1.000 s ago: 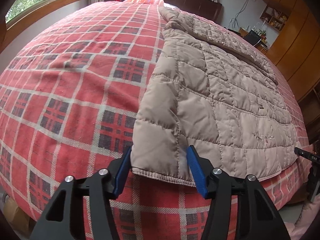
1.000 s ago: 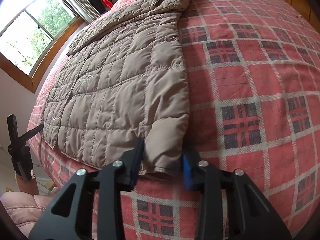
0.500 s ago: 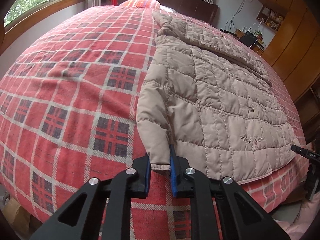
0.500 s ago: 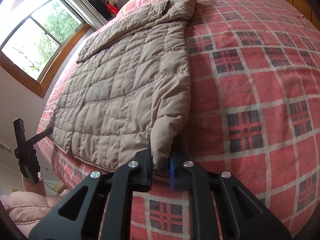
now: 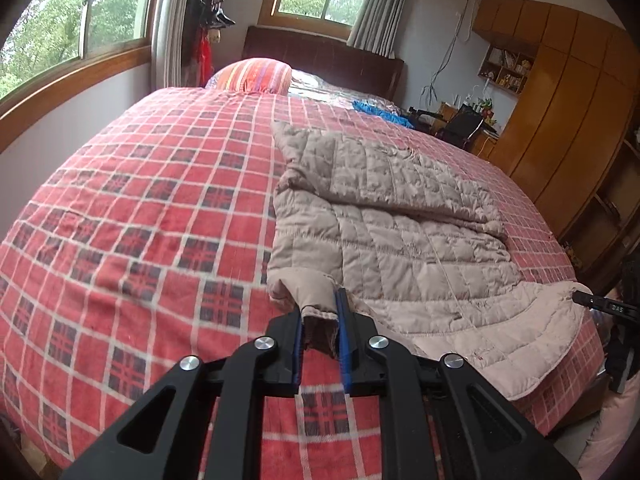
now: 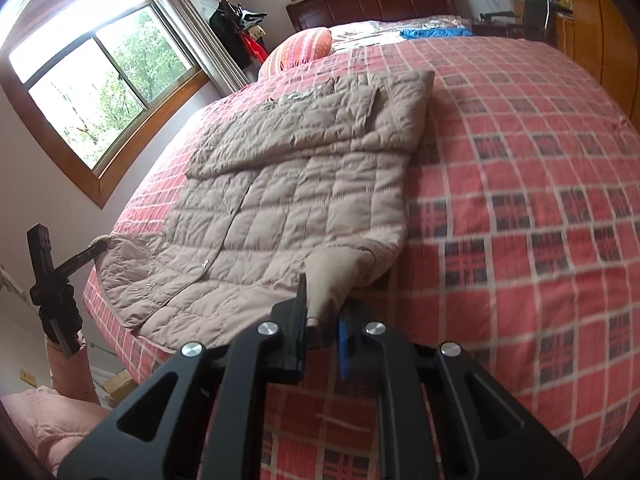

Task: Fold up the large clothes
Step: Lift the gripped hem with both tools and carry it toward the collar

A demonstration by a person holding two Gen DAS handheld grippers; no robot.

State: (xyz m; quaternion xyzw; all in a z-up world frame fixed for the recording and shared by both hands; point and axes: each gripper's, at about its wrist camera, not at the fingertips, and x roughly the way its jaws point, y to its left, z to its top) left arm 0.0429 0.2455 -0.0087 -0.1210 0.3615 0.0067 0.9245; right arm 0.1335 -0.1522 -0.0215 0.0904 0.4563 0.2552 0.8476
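A beige quilted jacket lies spread on the red plaid bed, its sleeves folded across the upper body. My left gripper is shut on the jacket's near left hem corner, lifted off the bed. In the right wrist view the same jacket stretches away to the left, and my right gripper is shut on its near right hem corner, also raised. The hem between both corners sags toward the bed edge. The other gripper shows at each view's side: the right gripper and the left gripper.
A striped pillow and a dark headboard stand at the far end, with a blue cloth beside them. Wooden wardrobes line the right side. Windows fill the left wall. A person's pink sleeve is at lower left.
Both grippers closed on the jacket's bottom corners, then lifted and pulled them back, so the hem rises off the bed and the views tilt up toward the headboard.
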